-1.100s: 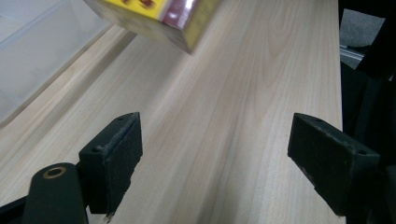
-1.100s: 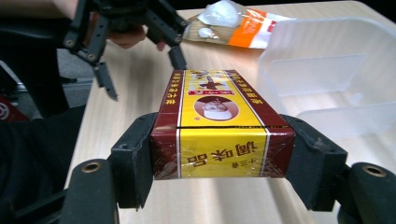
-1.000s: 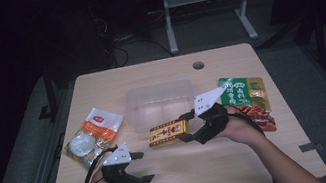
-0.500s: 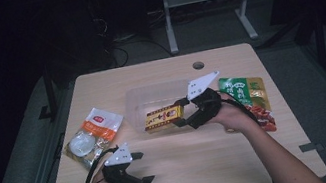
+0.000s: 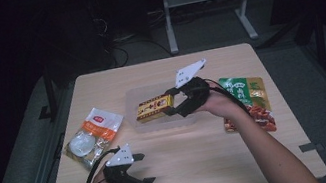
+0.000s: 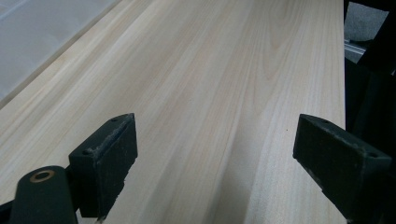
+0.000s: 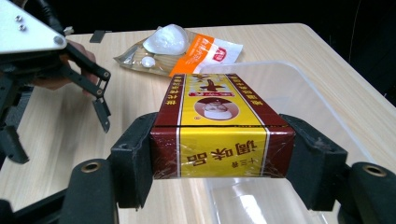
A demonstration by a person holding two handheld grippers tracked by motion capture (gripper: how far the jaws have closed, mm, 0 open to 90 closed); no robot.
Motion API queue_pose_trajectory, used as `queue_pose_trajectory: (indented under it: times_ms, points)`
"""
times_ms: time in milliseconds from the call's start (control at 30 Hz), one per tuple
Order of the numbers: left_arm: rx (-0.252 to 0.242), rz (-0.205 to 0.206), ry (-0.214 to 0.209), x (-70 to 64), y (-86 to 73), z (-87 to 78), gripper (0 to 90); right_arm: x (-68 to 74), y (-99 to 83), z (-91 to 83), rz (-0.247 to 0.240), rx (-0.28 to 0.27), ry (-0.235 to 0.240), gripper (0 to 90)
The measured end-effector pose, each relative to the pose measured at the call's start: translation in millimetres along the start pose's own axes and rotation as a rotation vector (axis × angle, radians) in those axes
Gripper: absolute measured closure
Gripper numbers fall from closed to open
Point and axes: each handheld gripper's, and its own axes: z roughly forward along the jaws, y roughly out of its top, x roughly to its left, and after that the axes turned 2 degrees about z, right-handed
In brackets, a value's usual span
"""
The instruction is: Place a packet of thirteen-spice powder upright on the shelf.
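Observation:
My right gripper [image 5: 169, 105] is shut on a yellow and dark red box [image 5: 154, 108], gripping its near end [image 7: 219, 125] between both jaws. It holds the box level above the clear plastic bin [image 5: 156, 123] in the middle of the table; in the right gripper view the bin [image 7: 299, 93] lies under and beyond the box. My left gripper [image 5: 142, 168] rests low at the front left of the table, open, with only bare wood between its jaws [image 6: 215, 154].
An orange and clear snack bag [image 5: 91, 136] lies on the table at the left, seen too in the right gripper view as the snack bag [image 7: 182, 49]. A green packet [image 5: 244, 92] on a red one lies at the right, under the right forearm.
The right gripper has carried the box away from me and to the left, from the table in front of the bin to above the bin. The left gripper has stayed put.

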Motion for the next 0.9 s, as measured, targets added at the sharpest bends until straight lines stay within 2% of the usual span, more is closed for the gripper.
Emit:
queue_pose_trajectory:
  times_ms: [33,67,267,433,533,600,667,700,800,900]
  points:
    - [0.000,0.000,-0.001,-0.1,0.0,0.2,13.2,-1.4,1.2,1.5,-0.010,-0.005,-0.001,31.8]
    - [0.001,-0.001,-0.002,-0.2,0.1,0.2,13.2,-1.9,2.9,3.3,0.006,-0.007,0.002,31.8]
    - [0.000,0.001,-0.003,-0.6,0.3,0.3,13.3,-9.2,11.0,14.3,0.002,0.004,-0.007,31.8]
    - [0.001,0.004,-0.006,-0.8,0.2,1.1,13.4,-17.0,16.1,23.9,0.012,0.029,-0.010,31.8]
    - [0.004,0.006,-0.006,-1.0,0.4,0.7,13.4,-21.7,18.5,29.9,-0.001,0.030,-0.018,31.8]
    - [0.003,0.003,-0.007,-1.4,0.4,0.7,13.4,-24.3,20.4,33.9,0.016,0.040,-0.014,31.7]
    - [-0.001,-0.001,-0.009,-1.8,0.4,0.9,13.4,-28.5,21.8,37.9,-0.013,0.054,-0.026,31.7]
    - [-0.002,-0.001,-0.009,-1.8,0.4,1.1,13.4,-28.6,22.9,39.8,0.005,0.057,-0.024,31.7]
    - [0.000,-0.002,-0.012,-1.9,0.5,1.3,13.4,-32.3,25.1,45.3,-0.017,0.058,-0.027,31.7]
    - [0.002,0.000,-0.014,-2.1,0.4,1.4,13.4,-33.1,25.4,50.1,0.002,0.054,-0.022,31.7]
